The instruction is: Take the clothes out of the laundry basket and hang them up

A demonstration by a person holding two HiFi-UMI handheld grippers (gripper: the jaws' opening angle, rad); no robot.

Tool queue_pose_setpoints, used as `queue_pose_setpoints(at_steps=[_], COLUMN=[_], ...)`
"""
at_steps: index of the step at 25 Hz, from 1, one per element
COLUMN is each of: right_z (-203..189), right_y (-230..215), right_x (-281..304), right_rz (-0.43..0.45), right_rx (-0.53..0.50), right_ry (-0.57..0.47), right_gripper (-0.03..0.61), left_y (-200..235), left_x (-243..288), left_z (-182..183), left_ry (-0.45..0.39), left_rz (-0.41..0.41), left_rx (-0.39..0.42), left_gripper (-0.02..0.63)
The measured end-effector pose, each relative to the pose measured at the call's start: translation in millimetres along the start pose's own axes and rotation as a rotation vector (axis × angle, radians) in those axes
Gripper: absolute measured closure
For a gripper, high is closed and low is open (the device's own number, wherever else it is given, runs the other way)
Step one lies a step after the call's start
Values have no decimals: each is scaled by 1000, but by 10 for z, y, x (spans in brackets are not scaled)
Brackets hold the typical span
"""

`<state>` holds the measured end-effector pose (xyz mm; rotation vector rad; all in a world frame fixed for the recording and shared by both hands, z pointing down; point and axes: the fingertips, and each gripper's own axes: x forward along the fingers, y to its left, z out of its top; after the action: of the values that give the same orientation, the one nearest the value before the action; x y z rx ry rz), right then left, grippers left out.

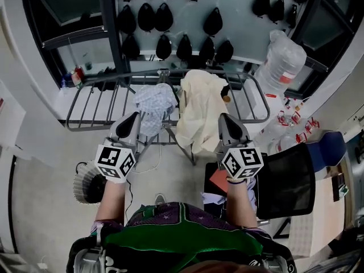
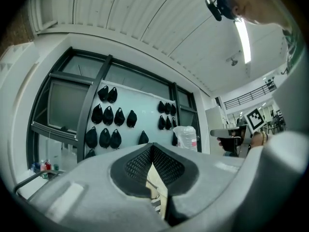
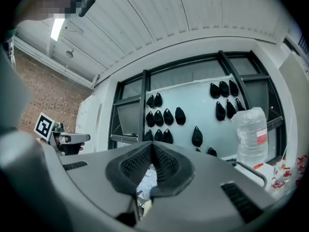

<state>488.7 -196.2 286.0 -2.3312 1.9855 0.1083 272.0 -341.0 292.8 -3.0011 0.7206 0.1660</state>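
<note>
L gripper [image 1: 133, 118] was shut w/ nothing in it; in the left gripper view its jaws met at the tips [image 2: 152, 146]. R gripper [image 1: 226, 118] was likewise shut & empty, pads together [image 3: 152, 146]. Both were held level, side by side, at the near edge of the drying rack [image 1: 102, 104]. On the rack, a blue-white patterned cloth [image 1: 154, 104] hung left of centre & a cream cloth [image 1: 199, 110] just right of it. A white slatted basket [image 1: 85, 186] sat on the floor near-left, partly behind the L arm. Black chair [image 1: 287, 181] near-right; big water bottle [image 1: 281, 61] far-right.
</note>
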Motion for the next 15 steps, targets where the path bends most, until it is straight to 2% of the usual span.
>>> queue_pose_setpoints(at_steps=[15], right_z=[60], right_y=[-84], right_x=[-392], right_rz=[11], right_rx=[13], right_ry=[-1], right_gripper=[577], left_y=[-352], left_x=[-222], left_z=[-40], left_ry=[23], left_rz=[27], left_rx=[11], left_gripper=[595])
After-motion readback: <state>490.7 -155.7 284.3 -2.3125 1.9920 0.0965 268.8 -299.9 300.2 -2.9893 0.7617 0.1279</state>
